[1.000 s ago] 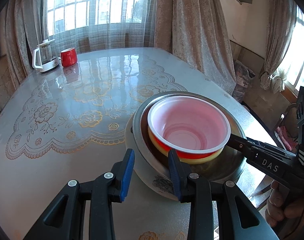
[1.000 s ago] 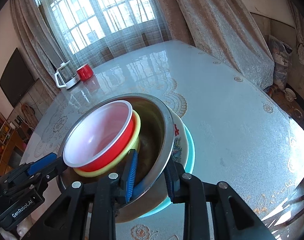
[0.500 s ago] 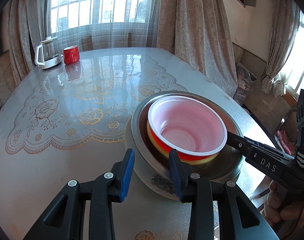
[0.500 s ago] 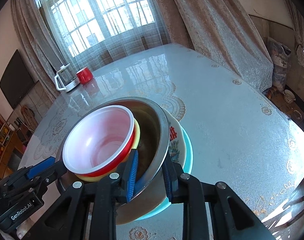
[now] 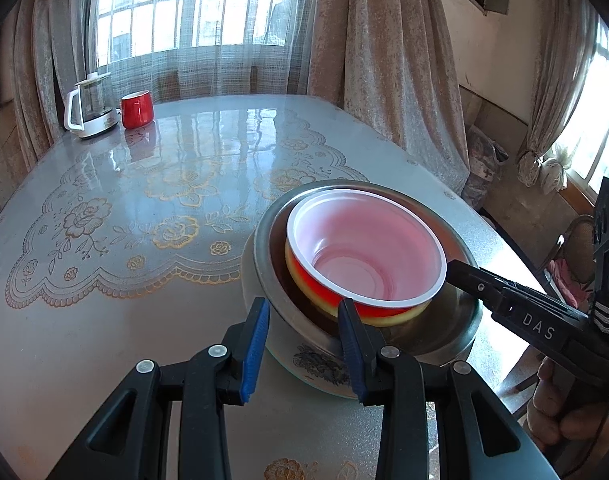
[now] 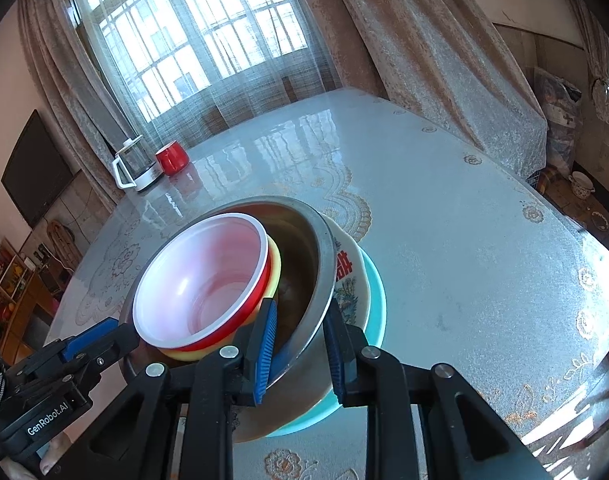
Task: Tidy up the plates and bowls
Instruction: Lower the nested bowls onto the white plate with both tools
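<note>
Two grippers bracket one nested stack on the glossy floral-patterned table (image 5: 144, 264). Between the left gripper (image 5: 302, 320) fingers, set part-open, sits the round stainless steel bowl (image 5: 444, 340) rim; whether they touch it is unclear. Right gripper (image 6: 300, 334) fingers straddle that rim opposite, contact hidden. Inside nests a red plastic bowl with white interior (image 6: 200, 280), over a mostly hidden yellow bowl (image 6: 274, 276).

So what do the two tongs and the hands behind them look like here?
Both tongs, left and right, are black plastic with blue ribbed pads and silver rivets. The left body reads "GenRobot.AI" in white, the right reads "DAS". Bare fingers show behind each. A black strap with white stripes sits at both grips. No cables are visible.
</note>
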Tool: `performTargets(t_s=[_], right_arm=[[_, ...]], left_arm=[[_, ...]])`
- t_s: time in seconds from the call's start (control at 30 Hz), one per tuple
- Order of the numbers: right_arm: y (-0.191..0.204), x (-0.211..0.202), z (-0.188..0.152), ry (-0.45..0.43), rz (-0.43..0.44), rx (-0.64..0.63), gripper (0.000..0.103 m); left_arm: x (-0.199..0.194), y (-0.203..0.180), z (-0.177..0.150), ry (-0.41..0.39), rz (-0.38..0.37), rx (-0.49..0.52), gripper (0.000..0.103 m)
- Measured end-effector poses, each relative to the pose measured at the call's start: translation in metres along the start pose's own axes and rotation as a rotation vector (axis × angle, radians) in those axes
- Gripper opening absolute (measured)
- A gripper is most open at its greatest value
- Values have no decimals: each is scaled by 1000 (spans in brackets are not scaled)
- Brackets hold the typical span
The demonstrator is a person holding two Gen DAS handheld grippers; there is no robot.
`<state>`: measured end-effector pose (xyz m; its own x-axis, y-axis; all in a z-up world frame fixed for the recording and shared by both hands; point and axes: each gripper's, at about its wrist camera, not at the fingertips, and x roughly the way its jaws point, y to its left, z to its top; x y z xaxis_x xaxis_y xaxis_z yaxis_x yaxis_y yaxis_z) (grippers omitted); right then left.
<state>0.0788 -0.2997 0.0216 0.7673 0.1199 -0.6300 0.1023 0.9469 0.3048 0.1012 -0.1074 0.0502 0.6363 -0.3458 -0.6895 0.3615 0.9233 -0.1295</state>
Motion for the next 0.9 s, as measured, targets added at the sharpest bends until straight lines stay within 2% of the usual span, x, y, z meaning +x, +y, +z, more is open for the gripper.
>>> performTargets(t_s=[0.27,0.53,0.9], right_arm=[[2,3,4,8,-47,-15,22],[4,-1,-2,4,-42,-23,29],[8,-3,-7,-8,-42,-29,29]], left_arm=[[-1,-2,0,-6,-9,4,36],[-7,-3,-4,-17,9,13,36],[-16,-3,-10,-35,25,20,37]])
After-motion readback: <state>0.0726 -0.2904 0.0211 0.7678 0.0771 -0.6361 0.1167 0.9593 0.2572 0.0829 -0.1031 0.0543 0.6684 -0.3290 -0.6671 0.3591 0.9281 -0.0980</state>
